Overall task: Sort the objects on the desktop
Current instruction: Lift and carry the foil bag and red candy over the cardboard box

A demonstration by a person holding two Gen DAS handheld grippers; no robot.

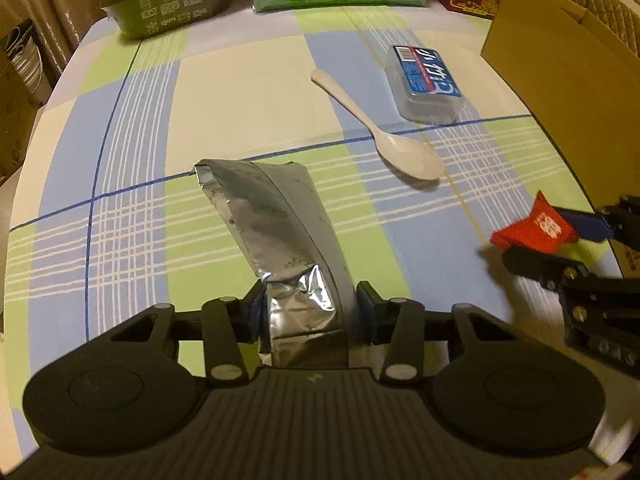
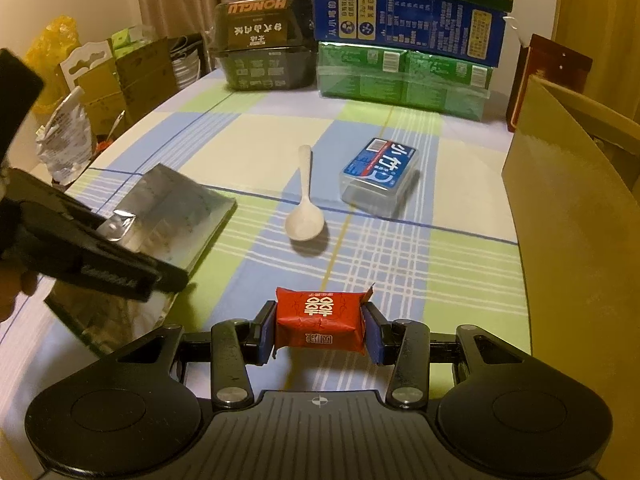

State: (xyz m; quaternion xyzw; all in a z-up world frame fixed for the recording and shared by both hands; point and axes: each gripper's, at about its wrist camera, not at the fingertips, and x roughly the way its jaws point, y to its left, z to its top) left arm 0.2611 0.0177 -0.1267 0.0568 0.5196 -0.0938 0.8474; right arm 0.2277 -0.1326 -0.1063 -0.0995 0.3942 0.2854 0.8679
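Cardboard box [image 2: 576,216] stands right of both jaws, the likely drop spot. Silver foil pouch [image 1: 276,224] is pinched at its crumpled end in the left gripper [image 1: 310,312], its far end near the table [image 1: 240,92]. Clear card case [image 2: 380,176] and white spoon [image 2: 305,200] lie ahead of the jaws, untouched. Red packet [image 2: 320,320] is clamped squarely in the right gripper [image 2: 320,330]. Judgement: lift the pouch clear before swinging right; keep the 2 loads apart.
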